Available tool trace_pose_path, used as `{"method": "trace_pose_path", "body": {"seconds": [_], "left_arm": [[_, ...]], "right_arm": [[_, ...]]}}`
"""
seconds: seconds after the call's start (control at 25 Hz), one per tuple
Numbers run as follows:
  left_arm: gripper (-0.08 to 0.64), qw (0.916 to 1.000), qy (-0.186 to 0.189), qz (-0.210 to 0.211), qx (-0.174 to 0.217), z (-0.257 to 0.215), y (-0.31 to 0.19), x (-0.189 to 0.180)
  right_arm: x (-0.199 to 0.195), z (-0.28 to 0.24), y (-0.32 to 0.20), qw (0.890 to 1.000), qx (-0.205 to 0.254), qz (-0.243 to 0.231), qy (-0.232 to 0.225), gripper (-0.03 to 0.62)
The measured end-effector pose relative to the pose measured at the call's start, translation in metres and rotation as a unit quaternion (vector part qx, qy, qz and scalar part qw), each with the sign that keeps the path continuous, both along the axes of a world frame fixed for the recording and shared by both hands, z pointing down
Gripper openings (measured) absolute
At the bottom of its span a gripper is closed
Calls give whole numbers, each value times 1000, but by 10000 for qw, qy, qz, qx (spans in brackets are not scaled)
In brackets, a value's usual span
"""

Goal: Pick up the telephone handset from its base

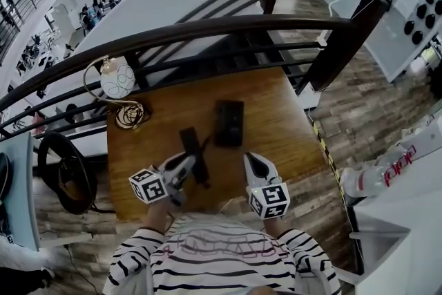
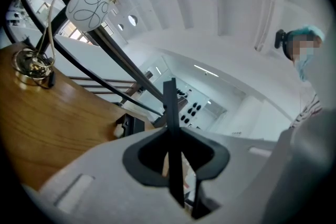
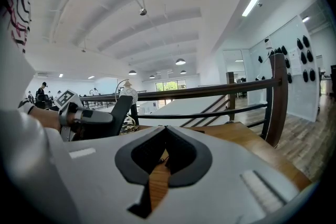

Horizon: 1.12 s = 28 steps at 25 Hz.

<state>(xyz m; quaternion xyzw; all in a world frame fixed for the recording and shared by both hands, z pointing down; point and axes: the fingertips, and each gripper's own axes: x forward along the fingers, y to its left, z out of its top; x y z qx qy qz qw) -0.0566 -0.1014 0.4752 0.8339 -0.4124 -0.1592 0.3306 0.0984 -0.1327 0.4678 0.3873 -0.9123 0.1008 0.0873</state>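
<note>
On the wooden counter (image 1: 283, 114), by the head view, the black telephone base (image 1: 228, 122) was set near the middle, and a globe lamp (image 1: 117, 79) was placed at the left edge beside the dark railing (image 1: 207, 31). The handset (image 1: 190, 141) was held apart from the base, to its left, pinched by the left gripper (image 1: 190, 164). The right gripper (image 1: 250, 159) was held to the right of the handset, over the counter's near edge. By the left gripper view, the handset was seen edge-on as a thin black bar clamped between the jaws. By the right gripper view, the jaws were found pressed together with nothing between them, and the handset was seen tilted upright in the left gripper at the left
</note>
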Motion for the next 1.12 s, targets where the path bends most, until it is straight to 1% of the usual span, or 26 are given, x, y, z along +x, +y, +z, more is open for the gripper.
{"method": "trace_pose_path", "body": {"seconds": [0.24, 0.64, 1.12], "left_arm": [[72, 10000, -23, -65, 13, 2, 16, 5], [72, 9998, 66, -163, -57, 6, 40, 6], [72, 9999, 39, -94, -62, 8, 47, 12]], "right_arm": [[5, -1, 13, 10000, -5, -49, -20, 2], [4, 5, 34, 10000, -50, -77, -17, 2], [8, 10, 44, 10000, -80, -14, 39, 2]]}}
